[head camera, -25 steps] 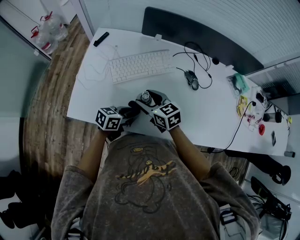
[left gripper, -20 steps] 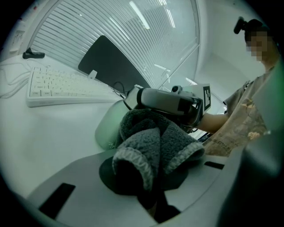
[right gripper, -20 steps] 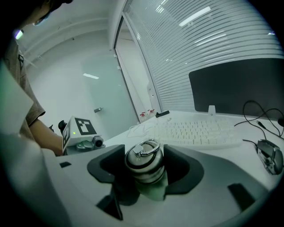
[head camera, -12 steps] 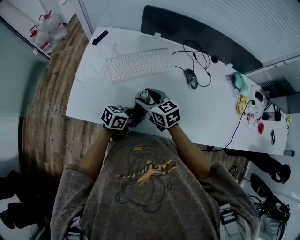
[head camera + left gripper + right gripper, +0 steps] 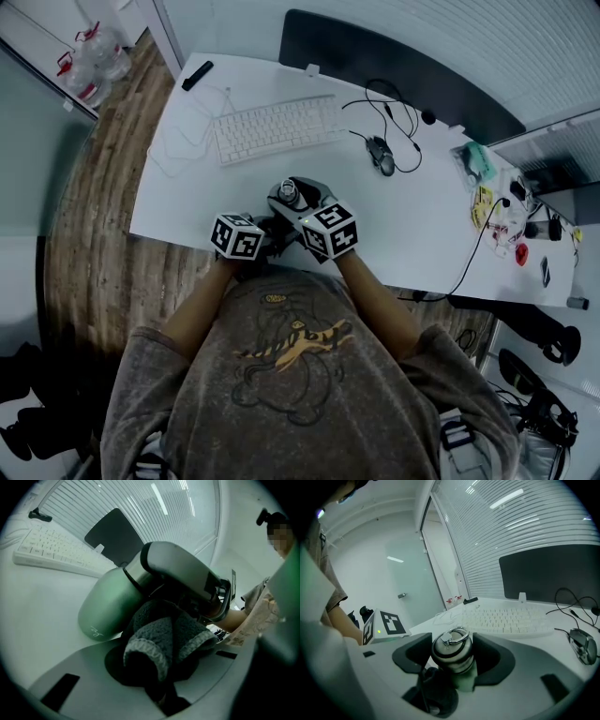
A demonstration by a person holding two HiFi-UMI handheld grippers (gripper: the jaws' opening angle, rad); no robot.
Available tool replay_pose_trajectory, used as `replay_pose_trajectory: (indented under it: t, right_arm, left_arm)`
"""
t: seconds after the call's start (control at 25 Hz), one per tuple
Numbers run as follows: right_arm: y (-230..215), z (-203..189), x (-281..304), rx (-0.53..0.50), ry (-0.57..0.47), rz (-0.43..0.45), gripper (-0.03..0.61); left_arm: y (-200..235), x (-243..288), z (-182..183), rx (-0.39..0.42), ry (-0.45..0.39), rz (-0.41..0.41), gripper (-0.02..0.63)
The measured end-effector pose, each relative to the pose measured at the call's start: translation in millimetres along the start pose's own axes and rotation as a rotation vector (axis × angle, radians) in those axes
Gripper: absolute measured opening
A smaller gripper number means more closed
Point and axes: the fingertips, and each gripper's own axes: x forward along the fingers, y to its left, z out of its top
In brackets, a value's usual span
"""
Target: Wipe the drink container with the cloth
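Observation:
A green drink bottle (image 5: 105,606) with a steel cap and ring (image 5: 451,649) stands near the desk's front edge, its cap seen from above in the head view (image 5: 292,194). My right gripper (image 5: 452,660) is shut on its upper part, one jaw on each side. The left gripper (image 5: 159,667) is shut on a dark grey fleecy cloth (image 5: 161,637) and presses it against the bottle's lower side. The cloth (image 5: 436,691) also shows as a dark bundle under the bottle. Both marker cubes sit side by side, left (image 5: 237,236) and right (image 5: 328,230).
A white keyboard (image 5: 274,127) lies behind the bottle, with a mouse (image 5: 385,157) and its cables to the right. A dark monitor (image 5: 394,70) stands at the desk's back. Small items clutter the far right end (image 5: 497,202). The desk's front edge (image 5: 178,239) is close to the grippers.
The left gripper has moved right, closer to the bottle and the right gripper. The right gripper and the bottle have hardly shifted.

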Motion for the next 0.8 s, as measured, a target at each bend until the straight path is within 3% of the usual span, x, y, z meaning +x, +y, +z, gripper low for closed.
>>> replay_pose_trajectory:
  t: [0.8]
  right_arm:
    - [0.2, -0.2, 0.4, -0.034, 0.031, 0.011, 0.275]
  left_arm:
    - [-7.6, 33.0, 11.1, -0.062, -0.031, -0.038, 0.067]
